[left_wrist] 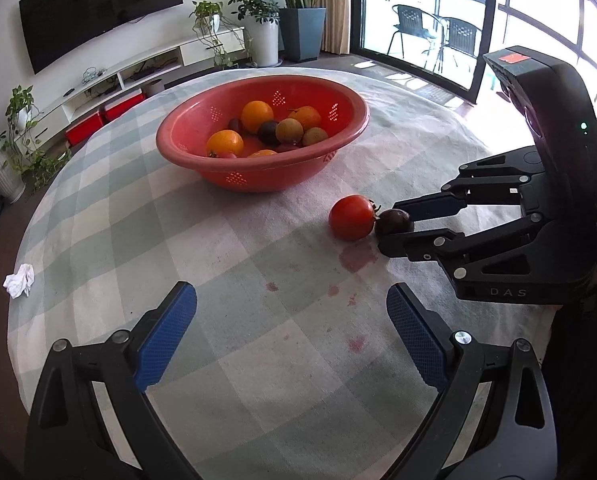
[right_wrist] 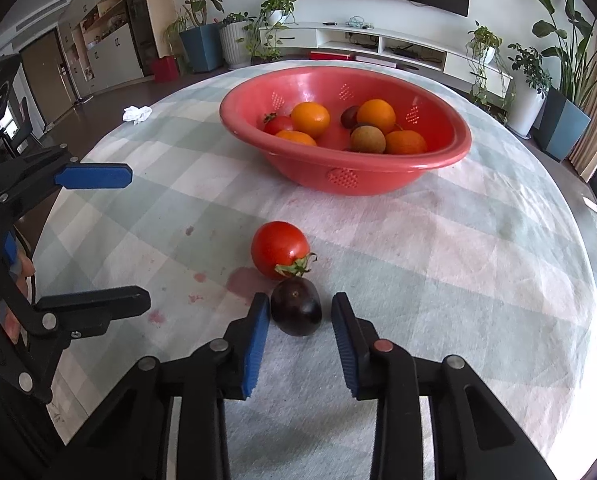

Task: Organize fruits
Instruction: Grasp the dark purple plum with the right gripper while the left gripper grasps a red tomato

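A red bowl (left_wrist: 266, 168) (right_wrist: 378, 178) on the checked tablecloth holds oranges, brown-green fruits, a small tomato and dark fruits. A red tomato (left_wrist: 351, 216) (right_wrist: 279, 249) and a dark purple fruit (left_wrist: 393, 221) (right_wrist: 296, 311) lie touching on the cloth in front of the bowl. My right gripper (right_wrist: 299, 308) (left_wrist: 394, 222) is open, its fingers on either side of the purple fruit with small gaps. My left gripper (left_wrist: 291, 300) (right_wrist: 136, 236) is open and empty, to the left of the two fruits.
A crumpled white tissue (left_wrist: 19, 280) (right_wrist: 137, 113) lies near the table's left edge. Pink stains (left_wrist: 356, 258) mark the cloth near the fruits. Potted plants, a TV console and glass doors surround the round table.
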Motion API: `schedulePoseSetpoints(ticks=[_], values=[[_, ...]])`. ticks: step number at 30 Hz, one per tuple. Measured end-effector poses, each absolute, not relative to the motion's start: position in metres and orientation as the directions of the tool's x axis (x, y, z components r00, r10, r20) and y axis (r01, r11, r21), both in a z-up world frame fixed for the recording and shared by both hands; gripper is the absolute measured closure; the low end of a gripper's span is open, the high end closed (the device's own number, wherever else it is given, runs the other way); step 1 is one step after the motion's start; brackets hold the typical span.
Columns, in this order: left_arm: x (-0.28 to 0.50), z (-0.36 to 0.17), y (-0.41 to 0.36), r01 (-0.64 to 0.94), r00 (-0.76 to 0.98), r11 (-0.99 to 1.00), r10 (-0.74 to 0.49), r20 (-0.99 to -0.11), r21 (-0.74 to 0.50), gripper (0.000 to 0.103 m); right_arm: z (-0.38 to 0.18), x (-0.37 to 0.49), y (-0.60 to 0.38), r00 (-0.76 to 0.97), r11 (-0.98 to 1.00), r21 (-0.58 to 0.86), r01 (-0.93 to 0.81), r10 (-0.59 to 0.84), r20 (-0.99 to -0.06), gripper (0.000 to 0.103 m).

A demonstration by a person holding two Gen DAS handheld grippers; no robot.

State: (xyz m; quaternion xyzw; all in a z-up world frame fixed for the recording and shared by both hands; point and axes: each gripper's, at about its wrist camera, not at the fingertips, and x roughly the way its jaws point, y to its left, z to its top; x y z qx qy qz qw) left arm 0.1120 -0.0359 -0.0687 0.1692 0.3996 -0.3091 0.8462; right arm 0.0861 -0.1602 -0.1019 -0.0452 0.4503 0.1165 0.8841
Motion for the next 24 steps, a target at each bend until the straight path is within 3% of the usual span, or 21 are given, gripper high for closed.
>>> schedulePoseSetpoints(ticks=[13, 22, 24], values=[[0.133, -0.077, -0.071, 0.662, 0.438, 0.75, -0.411, -0.8, -0.023, 0.007, -0.074, 0.066, -0.209, 0.633, 0.986, 0.134, -0.104, 0.169, -0.755, 0.076], [0.146, -0.084, -0.105, 0.664, 0.42, 0.747, -0.403, -0.813, -0.028, 0.028, -0.065, 0.064, -0.227, 0.674, 0.98, 0.187, -0.062, 0.179, -0.717, 0.076], [0.151, -0.087, -0.11, 0.657, 0.413, 0.753, -0.4, -0.818, -0.037, 0.039, -0.064, 0.063, -0.228, 0.677, 0.98, 0.189, -0.061, 0.18, -0.714, 0.076]])
